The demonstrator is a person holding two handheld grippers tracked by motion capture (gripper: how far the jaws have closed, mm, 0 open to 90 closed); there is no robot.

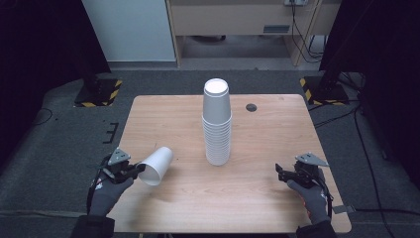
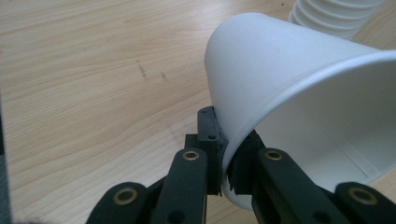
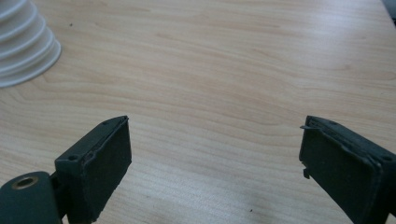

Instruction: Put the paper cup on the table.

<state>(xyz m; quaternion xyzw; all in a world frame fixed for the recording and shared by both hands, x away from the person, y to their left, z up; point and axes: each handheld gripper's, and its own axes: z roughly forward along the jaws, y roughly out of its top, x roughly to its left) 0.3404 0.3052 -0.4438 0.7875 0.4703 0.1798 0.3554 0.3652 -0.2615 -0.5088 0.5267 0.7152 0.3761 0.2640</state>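
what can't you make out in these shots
- Cup count in the stack: rims too small to count in the high view; both claw views cut the stack off at the top edge.
- Base of the held cup: faces away in the left claw view; the cup is cut by the right edge.
- Dark disc on the table: too small to identify.
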